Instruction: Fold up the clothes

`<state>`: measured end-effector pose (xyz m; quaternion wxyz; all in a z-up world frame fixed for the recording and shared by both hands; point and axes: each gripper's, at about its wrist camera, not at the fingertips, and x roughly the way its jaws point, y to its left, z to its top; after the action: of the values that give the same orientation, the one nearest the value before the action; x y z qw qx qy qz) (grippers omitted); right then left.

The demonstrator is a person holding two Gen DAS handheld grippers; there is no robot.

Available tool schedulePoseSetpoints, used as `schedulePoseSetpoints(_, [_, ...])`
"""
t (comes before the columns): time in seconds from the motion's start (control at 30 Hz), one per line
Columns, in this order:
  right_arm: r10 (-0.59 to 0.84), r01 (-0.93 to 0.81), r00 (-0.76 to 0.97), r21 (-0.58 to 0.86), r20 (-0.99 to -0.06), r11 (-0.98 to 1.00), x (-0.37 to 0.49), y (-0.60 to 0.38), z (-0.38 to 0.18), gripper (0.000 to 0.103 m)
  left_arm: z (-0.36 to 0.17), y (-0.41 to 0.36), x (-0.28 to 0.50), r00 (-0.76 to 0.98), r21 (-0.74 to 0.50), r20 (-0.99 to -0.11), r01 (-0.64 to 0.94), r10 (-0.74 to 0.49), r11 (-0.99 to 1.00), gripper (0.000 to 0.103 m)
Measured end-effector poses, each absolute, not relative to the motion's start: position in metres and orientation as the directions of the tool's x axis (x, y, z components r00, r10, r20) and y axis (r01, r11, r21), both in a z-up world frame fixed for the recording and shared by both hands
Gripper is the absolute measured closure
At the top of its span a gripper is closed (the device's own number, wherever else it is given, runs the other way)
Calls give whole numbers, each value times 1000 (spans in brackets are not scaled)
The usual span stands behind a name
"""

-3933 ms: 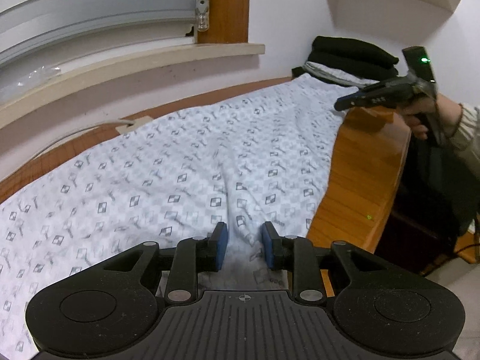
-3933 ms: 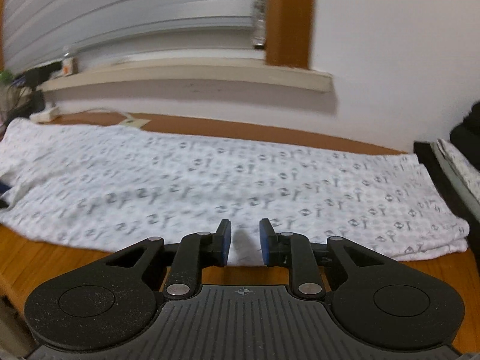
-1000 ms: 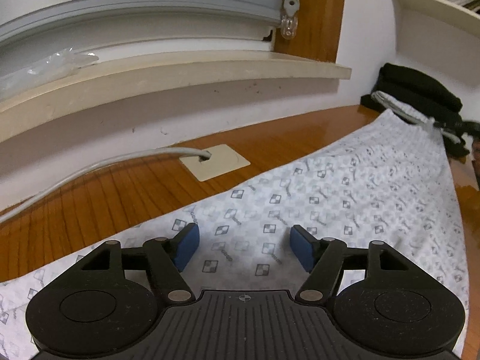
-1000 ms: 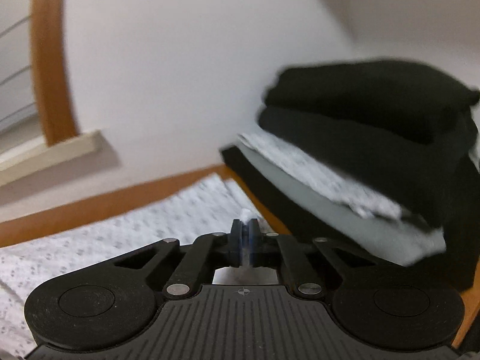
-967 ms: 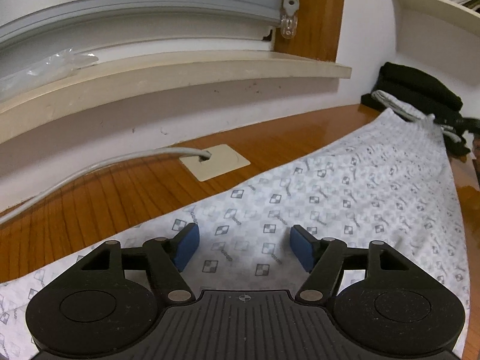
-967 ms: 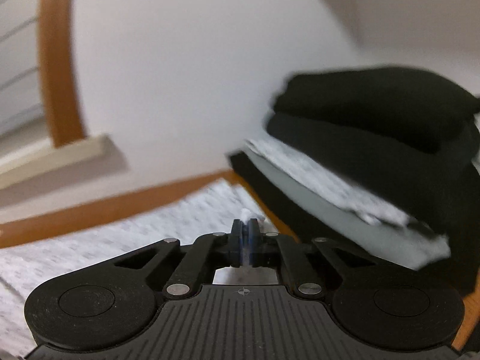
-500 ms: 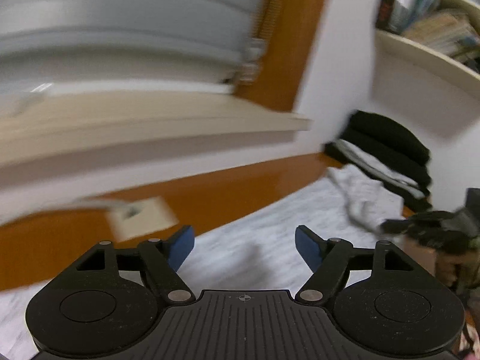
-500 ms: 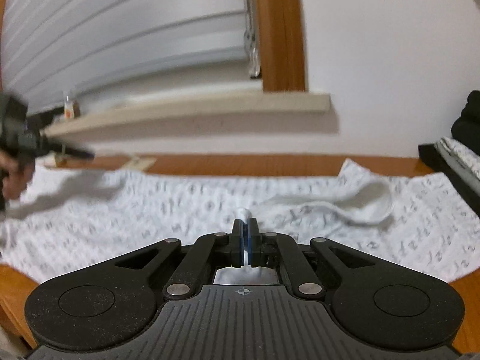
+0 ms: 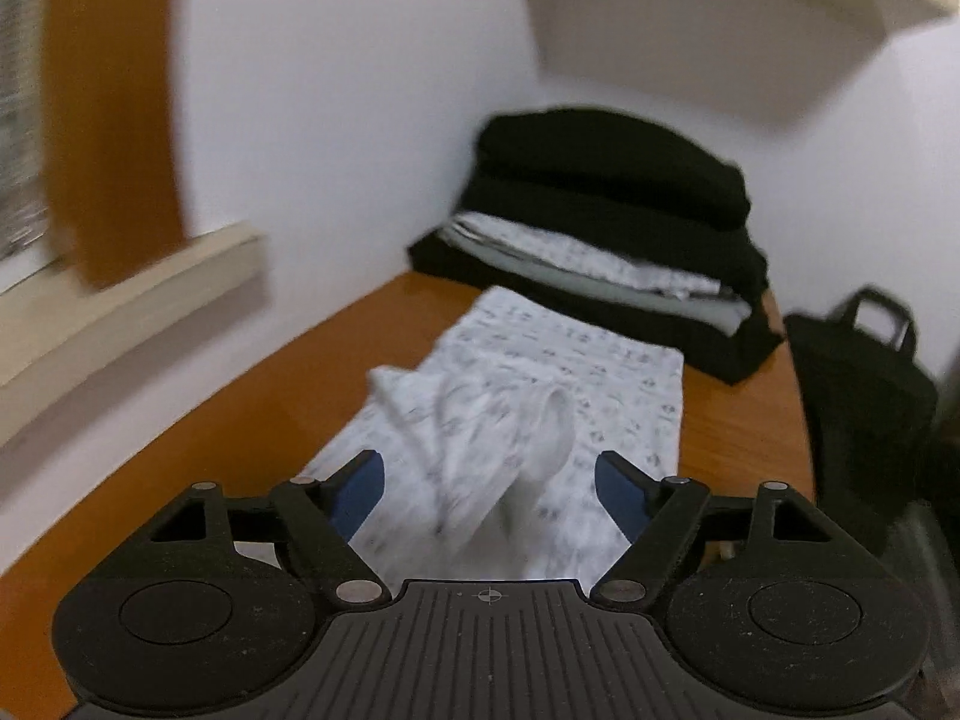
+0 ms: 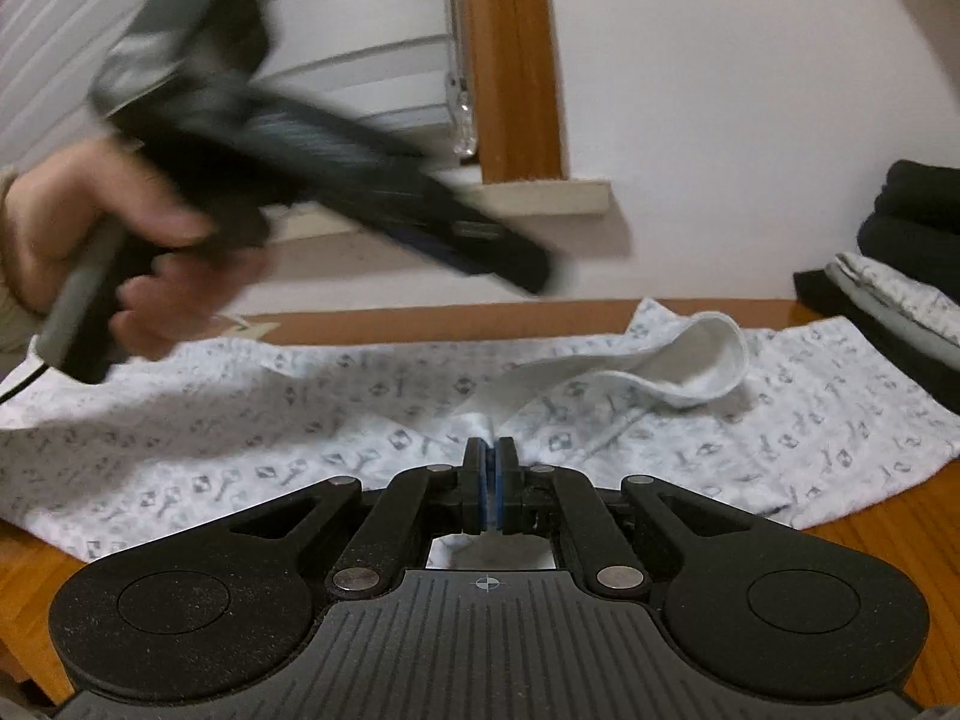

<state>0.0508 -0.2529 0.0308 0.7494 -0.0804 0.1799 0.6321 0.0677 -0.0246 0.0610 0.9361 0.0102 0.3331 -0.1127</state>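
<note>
Right end of the counter (image 9: 744,420) is pretty boxed in: stack of folded clothes (image 9: 606,228) sits against the wall, touching the far end of the patterned garment (image 9: 576,372). A black bag (image 9: 858,384) stands just off the counter's edge. There's a bare wood strip along the window side. The left tool (image 10: 372,204) hangs over the garment's middle, blocking the way across.

I'm looking low along the garment (image 9: 522,420) toward the folded stack (image 9: 606,228); my right view is facing the window (image 10: 360,60), sharing both.
</note>
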Motion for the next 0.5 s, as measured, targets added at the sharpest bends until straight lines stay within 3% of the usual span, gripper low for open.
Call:
schedulePoseSetpoints(0.2, [919,-975,138,111,-368,191,52,-254,30,99,34,-59,109,692,-41,-690,253,-210,967,23])
schedulePoseSetpoints(0.37, [917,-977,144,96,-371,192,49,-253,30,99,19,-72,127,657,21,-741,229,-139,973,24])
schedulePoseSetpoints(0.43, [920,-976,147,98,-365,195,49,-254,30,99,20,-67,128,652,8,-748,203,-129,979,40])
schedulePoseSetpoints(0.47, [921,-975,149,101,-360,197,49,-254,30,99,22,-62,128,652,-19,-745,193,-142,981,61])
schedulePoseSetpoints(0.5, [922,-974,151,102,-357,200,49,-255,30,99,24,-57,128,654,-46,-740,182,-155,982,70])
